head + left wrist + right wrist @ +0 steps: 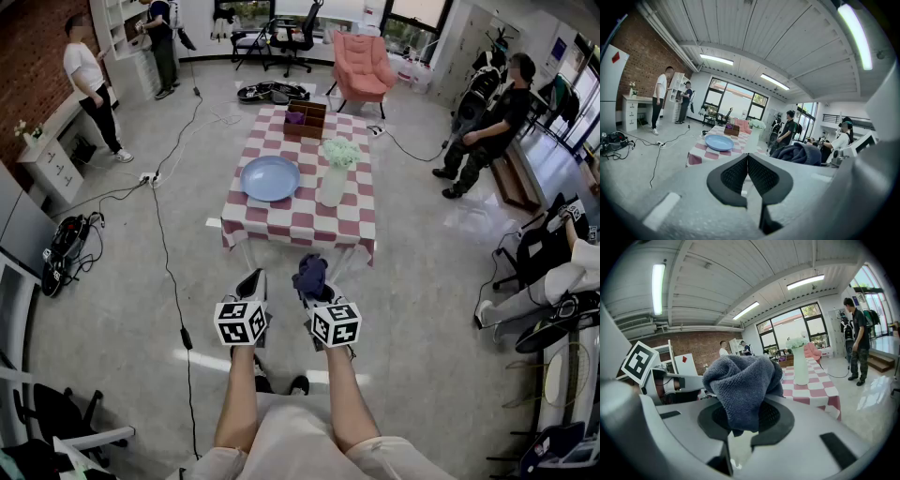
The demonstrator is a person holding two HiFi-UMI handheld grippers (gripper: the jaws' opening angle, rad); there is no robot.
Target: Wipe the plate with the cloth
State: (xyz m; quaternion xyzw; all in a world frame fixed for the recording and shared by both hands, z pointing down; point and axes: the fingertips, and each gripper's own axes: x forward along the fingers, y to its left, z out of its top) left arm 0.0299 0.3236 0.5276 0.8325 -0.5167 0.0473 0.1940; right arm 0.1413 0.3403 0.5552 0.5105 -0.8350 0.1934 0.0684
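A blue plate (pixel 270 177) lies on the left half of a red-and-white checked table (pixel 300 225); it shows far off in the left gripper view (pixel 719 142). My right gripper (pixel 313 287) is shut on a dark blue cloth (pixel 310 274), bunched between its jaws (pixel 743 383). My left gripper (pixel 251 284) is shut with nothing in it, its pads (pixel 759 176) pressed together. Both grippers hang side by side in front of the table's near edge, well short of the plate.
On the table stand a white vase with pale flowers (pixel 336 174) right of the plate and a brown box (pixel 306 118) at the far end. A pink armchair (pixel 364 64) stands behind. People stand at left (pixel 92 86) and sit at right (pixel 487 127). Cables (pixel 169 262) cross the floor.
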